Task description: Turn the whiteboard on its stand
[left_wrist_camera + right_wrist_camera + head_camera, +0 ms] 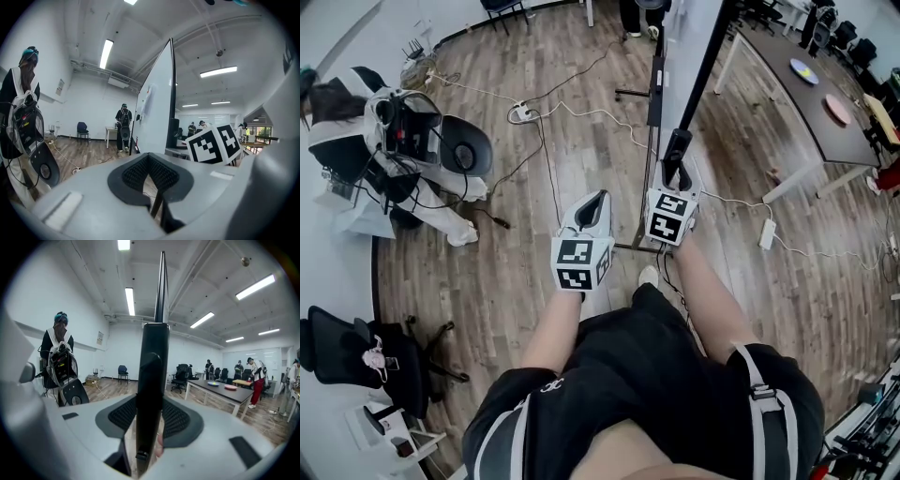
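The whiteboard [695, 56] stands edge-on ahead of me on its black stand [654, 84]. In the left gripper view its white face [157, 103] rises to the right of centre. My right gripper [676, 171] is shut on the black frame at the board's edge [151, 380], which runs upright between its pads [176, 420]. My left gripper [594, 204] hangs just left of the board with its jaws together and nothing between them [149, 171]. The right gripper's marker cube [215, 143] shows beside it.
Cables [534, 122] and a power strip [767, 234] lie on the wood floor around the stand's foot. A person with backpack gear [394, 141] stands at the left. A long table [806, 94] stands at the right, an office chair [356, 352] at lower left.
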A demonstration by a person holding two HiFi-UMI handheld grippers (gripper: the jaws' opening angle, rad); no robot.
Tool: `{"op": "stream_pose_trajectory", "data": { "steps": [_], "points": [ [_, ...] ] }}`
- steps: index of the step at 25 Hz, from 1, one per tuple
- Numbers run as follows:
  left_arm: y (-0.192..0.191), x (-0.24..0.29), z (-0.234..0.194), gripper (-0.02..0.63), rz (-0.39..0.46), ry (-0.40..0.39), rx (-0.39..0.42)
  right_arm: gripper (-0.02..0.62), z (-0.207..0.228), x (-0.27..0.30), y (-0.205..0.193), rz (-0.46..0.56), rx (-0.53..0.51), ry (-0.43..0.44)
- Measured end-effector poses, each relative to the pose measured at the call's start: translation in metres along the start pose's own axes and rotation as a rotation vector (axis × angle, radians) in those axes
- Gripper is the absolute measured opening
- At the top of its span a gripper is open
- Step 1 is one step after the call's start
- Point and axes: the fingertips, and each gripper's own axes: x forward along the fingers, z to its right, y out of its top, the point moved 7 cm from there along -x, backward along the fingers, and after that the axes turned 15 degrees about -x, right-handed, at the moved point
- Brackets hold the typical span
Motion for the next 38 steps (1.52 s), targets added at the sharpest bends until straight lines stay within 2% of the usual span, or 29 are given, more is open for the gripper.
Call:
{"op": "stream_pose_trajectory", "data": {
  "steps": [8,13,20,28,31,34,38],
  "points": [
    [-0.004,-0.019,0.006,0.006,0.002,0.001,-0.016,0.176,-0.011,-0.038,-0.004,0.011,-0.012,0.016],
    [-0.005,-0.026,0.020,0.006,0.026,0.007,0.017,0.176,-0.012,-0.060,-0.012,0.035,-0.031,0.045],
    [-0.005,-0.040,0.031,0.006,0.043,0.053,0.011,0.175,-0.017,-0.084,-0.017,0.063,-0.064,0.079],
    [-0.010,-0.062,0.050,0.006,0.051,0.064,0.035,0.172,-0.022,-0.102,-0.018,0.073,-0.078,0.089],
    [-0.008,-0.070,0.056,0.006,0.071,0.062,0.036,0.172,-0.023,-0.107,-0.021,0.074,-0.064,0.118],
    [-0.007,-0.075,0.064,0.006,0.088,0.057,0.046,0.164,-0.017,-0.114,-0.020,0.115,-0.023,0.189],
    [-0.004,-0.079,0.075,0.006,0.108,0.050,0.045,0.141,0.004,-0.151,-0.002,0.268,-0.003,0.179]
  ]
}}
